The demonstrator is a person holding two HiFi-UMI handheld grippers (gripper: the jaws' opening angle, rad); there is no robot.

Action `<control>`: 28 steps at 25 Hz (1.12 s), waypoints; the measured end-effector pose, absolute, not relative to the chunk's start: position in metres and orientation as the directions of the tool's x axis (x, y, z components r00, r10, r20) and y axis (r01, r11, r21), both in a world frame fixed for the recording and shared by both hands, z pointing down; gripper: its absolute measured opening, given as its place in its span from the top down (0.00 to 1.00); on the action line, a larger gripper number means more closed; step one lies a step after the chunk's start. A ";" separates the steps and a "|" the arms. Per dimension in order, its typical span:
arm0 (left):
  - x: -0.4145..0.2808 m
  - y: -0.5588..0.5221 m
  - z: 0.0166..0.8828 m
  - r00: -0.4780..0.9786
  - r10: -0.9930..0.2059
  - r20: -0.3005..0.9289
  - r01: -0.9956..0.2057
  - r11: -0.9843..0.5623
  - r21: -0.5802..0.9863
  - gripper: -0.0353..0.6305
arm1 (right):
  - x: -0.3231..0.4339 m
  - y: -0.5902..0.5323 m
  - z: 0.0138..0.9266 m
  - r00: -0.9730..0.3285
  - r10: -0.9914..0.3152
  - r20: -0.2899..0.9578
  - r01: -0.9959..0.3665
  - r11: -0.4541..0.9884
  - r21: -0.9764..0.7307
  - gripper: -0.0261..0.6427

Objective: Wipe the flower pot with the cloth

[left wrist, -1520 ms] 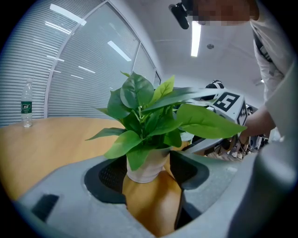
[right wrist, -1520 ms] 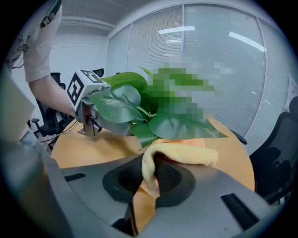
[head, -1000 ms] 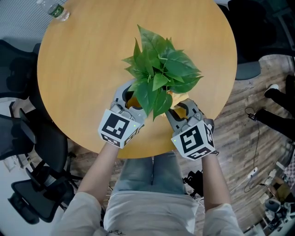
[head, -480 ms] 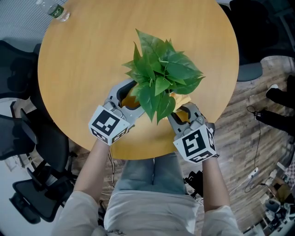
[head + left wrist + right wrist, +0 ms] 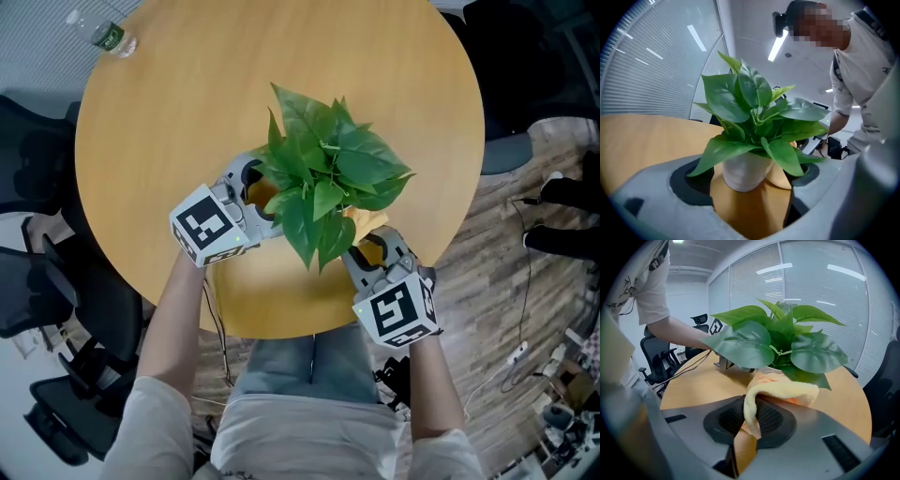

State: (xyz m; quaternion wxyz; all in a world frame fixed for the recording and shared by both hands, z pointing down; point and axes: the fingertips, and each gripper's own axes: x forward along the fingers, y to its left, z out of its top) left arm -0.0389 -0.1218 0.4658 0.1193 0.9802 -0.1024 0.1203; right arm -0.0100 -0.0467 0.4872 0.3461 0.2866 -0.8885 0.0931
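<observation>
A leafy green plant (image 5: 328, 178) stands in a white pot (image 5: 745, 171) near the front of the round wooden table (image 5: 169, 103). In the head view the leaves hide the pot. My left gripper (image 5: 261, 190) reaches in from the pot's left. Its jaws are opening, and the pot sits between them with a gap on each side (image 5: 752, 187). My right gripper (image 5: 370, 232) is at the pot's front right, shut on a folded yellow-orange cloth (image 5: 783, 392). The cloth lies against the pot's side, under the leaves (image 5: 780, 176).
A plastic water bottle (image 5: 101, 36) lies at the table's far left edge. Black office chairs (image 5: 47, 291) stand on the left. Cables and a power strip (image 5: 514, 354) lie on the wooden floor at the right. My legs are just below the table's near edge.
My left gripper has swung left and farther up the table, around the pot's left side, and its jaws have spread off the pot. The right gripper and cloth have stayed put.
</observation>
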 end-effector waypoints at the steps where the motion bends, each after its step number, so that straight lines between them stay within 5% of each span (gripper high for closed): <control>1: -0.037 -0.123 0.465 0.954 -0.156 0.255 -0.212 -0.954 0.211 0.27 | -0.010 -0.047 0.487 -0.595 -0.444 0.670 -0.575 0.818 0.031 0.89; 19: -0.031 -0.123 0.463 0.973 -0.111 0.203 -0.158 -0.960 0.232 0.29 | 0.048 -0.087 0.483 -0.477 -0.552 0.683 -0.694 0.714 0.092 0.89; 28: -0.025 -0.121 0.463 0.951 -0.199 0.235 -0.253 -0.940 0.228 0.30 | 0.045 -0.113 0.483 -0.453 -0.551 0.701 -0.605 0.767 0.212 0.89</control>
